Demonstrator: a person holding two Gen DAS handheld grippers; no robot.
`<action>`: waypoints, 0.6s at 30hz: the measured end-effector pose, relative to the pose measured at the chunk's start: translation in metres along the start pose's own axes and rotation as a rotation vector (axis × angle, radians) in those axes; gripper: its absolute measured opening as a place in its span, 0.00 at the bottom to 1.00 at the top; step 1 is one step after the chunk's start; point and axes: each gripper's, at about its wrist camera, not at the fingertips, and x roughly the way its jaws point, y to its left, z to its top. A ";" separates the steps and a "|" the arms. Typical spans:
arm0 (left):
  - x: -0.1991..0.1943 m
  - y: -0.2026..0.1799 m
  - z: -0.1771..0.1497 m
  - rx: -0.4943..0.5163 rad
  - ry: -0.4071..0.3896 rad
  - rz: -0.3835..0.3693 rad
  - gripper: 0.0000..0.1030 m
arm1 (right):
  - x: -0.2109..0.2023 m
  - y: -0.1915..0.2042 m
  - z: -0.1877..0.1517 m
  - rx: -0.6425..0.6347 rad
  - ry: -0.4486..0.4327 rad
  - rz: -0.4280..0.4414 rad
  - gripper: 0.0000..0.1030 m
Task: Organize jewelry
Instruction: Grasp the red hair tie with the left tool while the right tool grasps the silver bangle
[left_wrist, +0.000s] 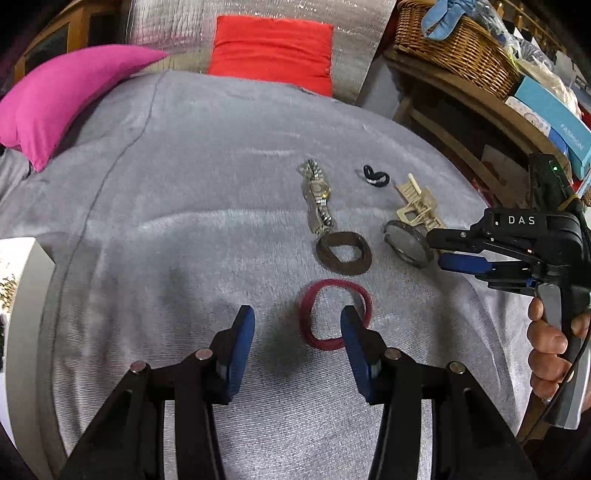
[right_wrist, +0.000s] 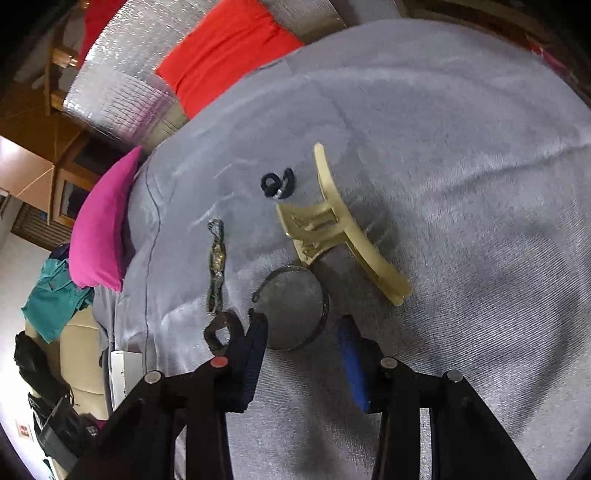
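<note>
Several pieces lie on a grey blanket (left_wrist: 184, 221): a metal watch (left_wrist: 317, 199), a black hair tie (left_wrist: 375, 176), a beige claw clip (left_wrist: 417, 206), a dark metal cuff bangle (left_wrist: 408, 242), a brown ring-shaped bangle (left_wrist: 344, 253) and a red bangle (left_wrist: 334, 314). My left gripper (left_wrist: 297, 328) hangs open just above the blanket, its right finger over the red bangle's rim. My right gripper (right_wrist: 301, 332) is part open, its pads standing either side of the near part of the cuff bangle (right_wrist: 295, 310), which lies flat. The claw clip (right_wrist: 332, 229) touches the cuff's far edge.
A pink pillow (left_wrist: 74, 96) and a red pillow (left_wrist: 273, 51) rest at the blanket's far end. To the right stands a wooden shelf (left_wrist: 461, 107) with a wicker basket (left_wrist: 454, 44) and boxes. A hand (left_wrist: 546, 343) holds the right gripper's handle. The watch (right_wrist: 216, 269) lies left of the cuff.
</note>
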 end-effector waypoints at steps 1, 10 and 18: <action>0.002 0.001 0.000 -0.002 0.006 -0.005 0.48 | 0.003 0.000 0.001 0.008 0.003 0.003 0.43; 0.016 -0.001 0.001 0.025 0.051 -0.037 0.25 | 0.014 0.004 0.002 0.060 -0.022 -0.068 0.38; 0.024 -0.006 0.002 0.049 0.067 -0.058 0.24 | 0.023 0.022 0.002 -0.011 -0.085 -0.230 0.13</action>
